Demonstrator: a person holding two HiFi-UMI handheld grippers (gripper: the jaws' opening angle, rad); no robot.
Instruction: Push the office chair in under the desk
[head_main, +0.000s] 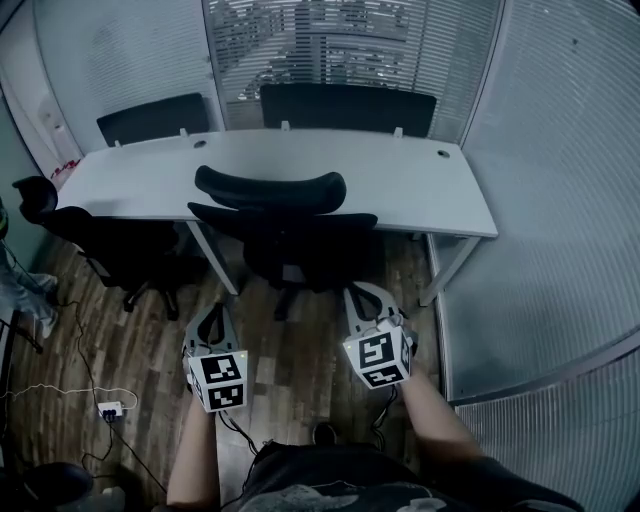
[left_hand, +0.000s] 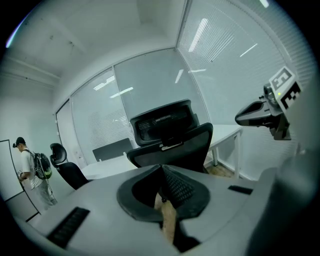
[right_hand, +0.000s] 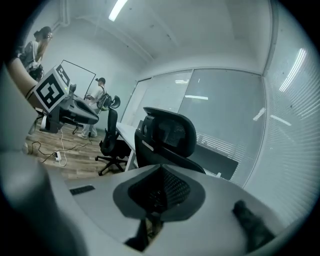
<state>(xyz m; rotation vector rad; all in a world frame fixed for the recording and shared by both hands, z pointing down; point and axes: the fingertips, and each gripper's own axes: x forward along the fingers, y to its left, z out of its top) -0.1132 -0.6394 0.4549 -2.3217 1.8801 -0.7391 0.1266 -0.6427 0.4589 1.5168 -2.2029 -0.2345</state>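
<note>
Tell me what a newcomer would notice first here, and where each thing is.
A black office chair stands mid-frame in the head view, its back at the near edge of a long white desk. Below it, the left claw and right claw point at the chair, both shut and empty, clear of it. A second dark chair sits at the desk's left end.

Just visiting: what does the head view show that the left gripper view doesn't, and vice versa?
Head view only: the power strip on the wood floor and the arms of the person holding the grippers. Left gripper view only: a person with a backpack standing far left. Both: the black office chair, the white desk, the second chair beside it, and the right gripper.
</note>
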